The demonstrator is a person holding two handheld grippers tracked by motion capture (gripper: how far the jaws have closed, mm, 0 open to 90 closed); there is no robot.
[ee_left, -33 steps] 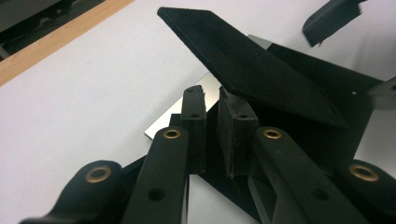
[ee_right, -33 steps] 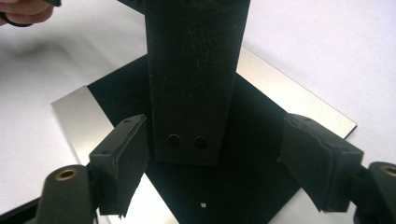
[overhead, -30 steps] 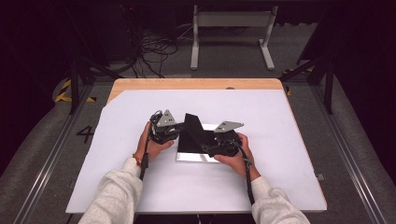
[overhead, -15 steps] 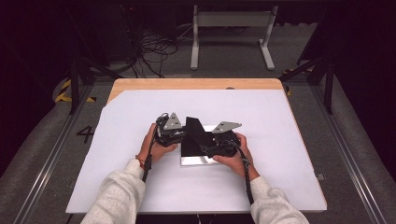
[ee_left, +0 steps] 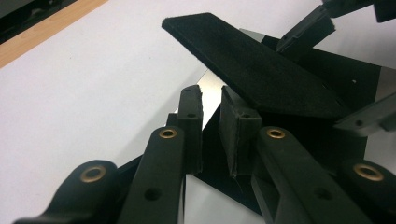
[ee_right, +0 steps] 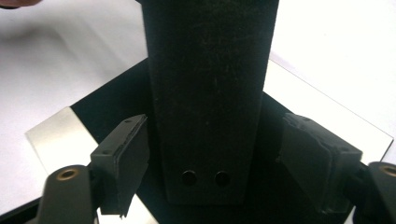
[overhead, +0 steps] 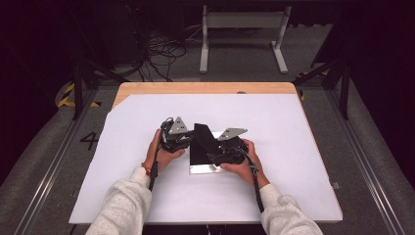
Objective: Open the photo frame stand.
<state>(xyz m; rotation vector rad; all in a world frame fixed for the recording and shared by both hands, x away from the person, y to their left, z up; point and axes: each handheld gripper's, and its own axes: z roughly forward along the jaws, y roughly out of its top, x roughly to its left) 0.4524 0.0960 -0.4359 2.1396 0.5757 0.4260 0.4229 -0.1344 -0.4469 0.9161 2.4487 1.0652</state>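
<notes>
At the middle of the high view, both hands meet over a flat black sheet [overhead: 199, 152] that lies on a shiny metal plate [overhead: 208, 169], itself resting on the white-covered bench [overhead: 293, 147]. A stiff black strip [overhead: 203, 133] rises from the sheet and tilts toward the upper left of that frame.

The left tool [overhead: 186, 143] sits just left of centre, held in the left hand [overhead: 164, 155]. In the left gripper view its jaws stand narrow, with only a slim gap between the two pads [ee_left: 190, 126]. Through that gap a sliver of the metal plate [ee_left: 210, 93] and the edge of the black sheet [ee_left: 322, 140] show; whether the pads pinch the sheet's edge cannot be told. The black strip [ee_left: 252, 65] hangs above and beyond the pads, slanting from upper left to right of the frame, clear of them.

The right tool [overhead: 215, 155] is just right of centre, in the right hand [overhead: 240, 164]. In the right gripper view its jaws stand wide, and have just been closing a little. The black strip [ee_right: 208, 93] stands upright between the pads [ee_right: 123, 158], with a visible gap on each side, so neither pad presses it. Two small holes mark the strip's lower end, and beneath it lie the black sheet [ee_right: 112, 107] and the metal plate [ee_right: 56, 135].
</notes>
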